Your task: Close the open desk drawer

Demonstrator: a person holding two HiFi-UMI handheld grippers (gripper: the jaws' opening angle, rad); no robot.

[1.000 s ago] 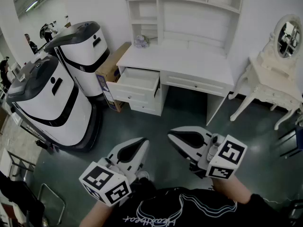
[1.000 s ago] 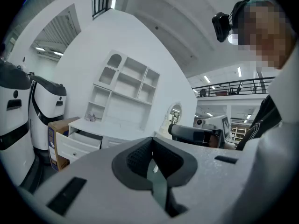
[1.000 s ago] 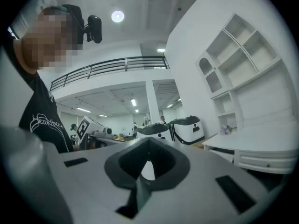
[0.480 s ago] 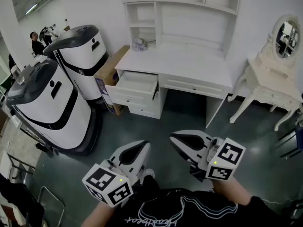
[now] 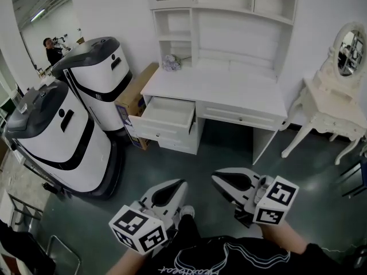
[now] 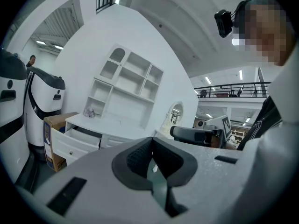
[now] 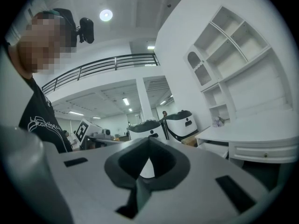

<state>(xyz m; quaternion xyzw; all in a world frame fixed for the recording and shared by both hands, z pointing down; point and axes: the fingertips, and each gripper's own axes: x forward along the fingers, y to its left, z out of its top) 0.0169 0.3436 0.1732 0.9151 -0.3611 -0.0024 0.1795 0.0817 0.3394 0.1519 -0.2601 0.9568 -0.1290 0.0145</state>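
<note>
L gripper [image 5: 176, 184] & R gripper [image 5: 219, 177] are held low by the torso, side by side, jaws pressed together on nothing, w/ the top drawer [image 5: 167, 113] pulled out at the white desk's [image 5: 229, 87] left end, well apart across dark floor [image 5: 189, 166].

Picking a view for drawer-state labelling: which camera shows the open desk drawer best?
Head view: the open drawer is seen from above, pulled out of the desk, inside and front both visible. Left gripper view shows it small, at lower left. Right gripper view catches only a sliver at the right.
</note>
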